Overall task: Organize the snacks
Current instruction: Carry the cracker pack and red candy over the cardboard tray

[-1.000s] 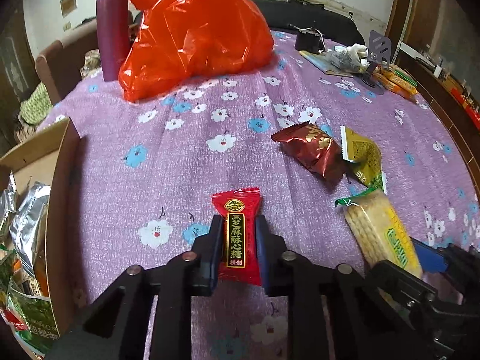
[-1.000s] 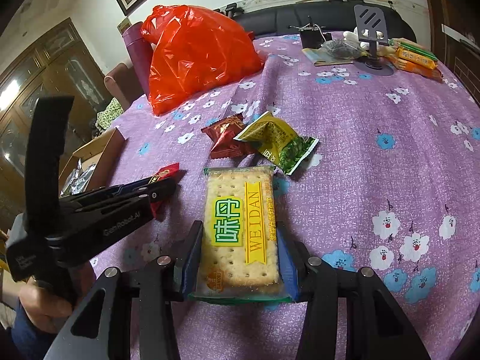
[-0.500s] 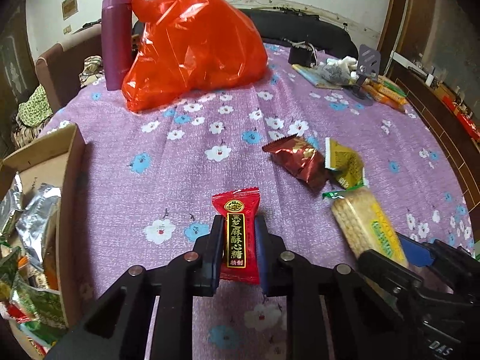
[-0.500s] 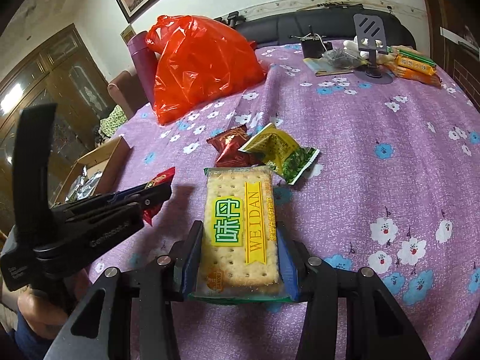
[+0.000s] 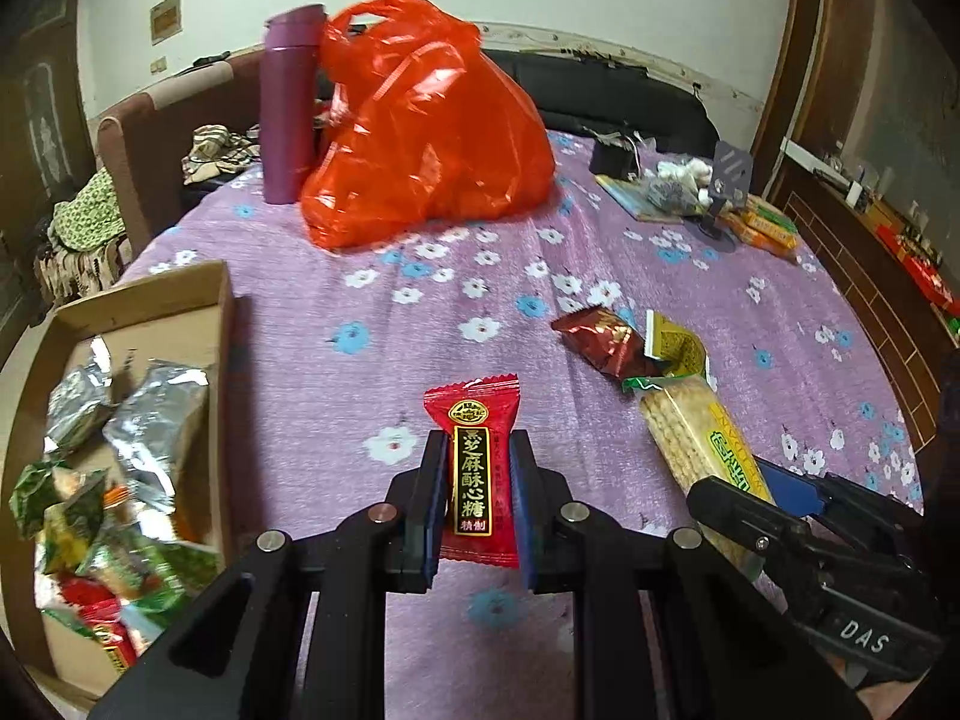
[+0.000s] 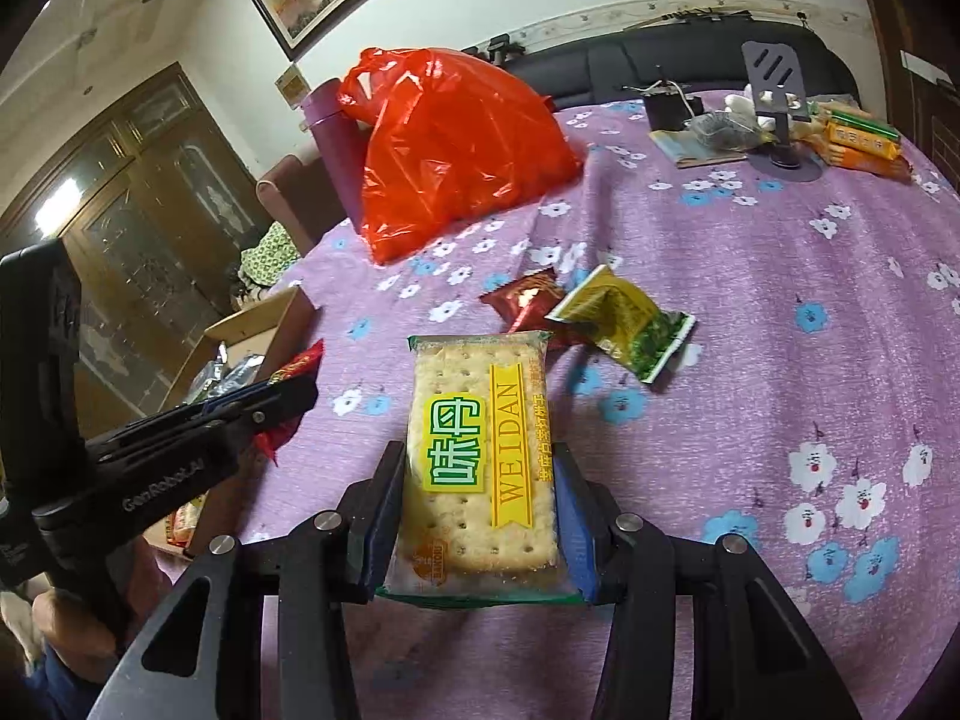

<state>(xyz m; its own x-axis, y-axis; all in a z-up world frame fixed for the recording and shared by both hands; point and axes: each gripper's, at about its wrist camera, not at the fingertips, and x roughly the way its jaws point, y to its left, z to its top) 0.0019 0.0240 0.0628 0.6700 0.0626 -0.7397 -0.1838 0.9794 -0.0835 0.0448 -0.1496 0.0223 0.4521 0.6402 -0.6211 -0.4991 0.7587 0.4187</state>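
left gripper (image 5: 478, 483): jaws pinched on red candy packet (image 5: 476, 468), right of cardboard box (image 5: 144, 324) | right gripper (image 6: 480, 510): jaws clamped on cracker pack (image 6: 480, 456), right of box

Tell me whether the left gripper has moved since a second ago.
Yes. The left gripper, shut on the red candy, has risen and drawn toward the cardboard box, which now shows more of its inside.

The clear-wrapped rectangular cracker packet (image 6: 480, 462) bears large green characters "味丹" on a yellow patch and, beside them, "WEIDAN" down a yellow band. The red candy wrapper (image 5: 474, 468) carries a black label with gold characters "芝麻酥心糖" and, below, "精制". The black left tool (image 6: 180, 456) reads "GenRobot.AI". The black right tool (image 5: 840, 558) shows "DAS".
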